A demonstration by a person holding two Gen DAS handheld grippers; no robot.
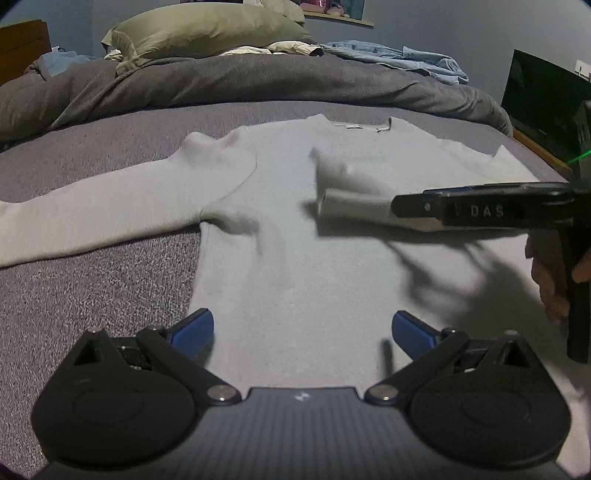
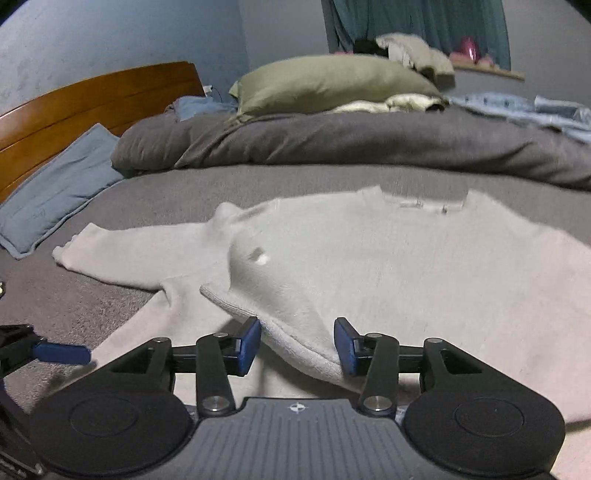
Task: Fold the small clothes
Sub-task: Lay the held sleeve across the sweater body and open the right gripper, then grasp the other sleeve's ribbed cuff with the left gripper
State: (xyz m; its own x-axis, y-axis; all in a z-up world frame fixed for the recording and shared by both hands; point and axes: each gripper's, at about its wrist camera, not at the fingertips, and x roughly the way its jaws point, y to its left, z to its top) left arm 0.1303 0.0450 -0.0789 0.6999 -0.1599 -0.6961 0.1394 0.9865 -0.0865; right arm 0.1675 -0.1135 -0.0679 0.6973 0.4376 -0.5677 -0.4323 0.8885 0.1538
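Observation:
A light grey sweater [image 1: 295,258] lies flat on the grey bed cover [image 1: 92,295], neck at the far side. Its left sleeve [image 1: 92,218] stretches out sideways. The other sleeve [image 2: 295,314] is folded across the chest, and its cuff lies between the jaws of my right gripper [image 2: 297,345]. Those jaws stand apart and the blue pads do not press the cloth. From the left wrist view the right gripper [image 1: 397,206] comes in from the right with the blurred cuff [image 1: 347,192] at its tip. My left gripper [image 1: 303,332] hangs open over the sweater's lower body, holding nothing.
A bunched dark grey duvet [image 1: 258,81] runs across the far side, with an olive pillow [image 1: 207,33] and a denim shirt [image 1: 406,59] on it. A blue pillow [image 2: 62,195] and wooden headboard [image 2: 92,99] are at the left. A hand [image 1: 550,288] grips the right handle.

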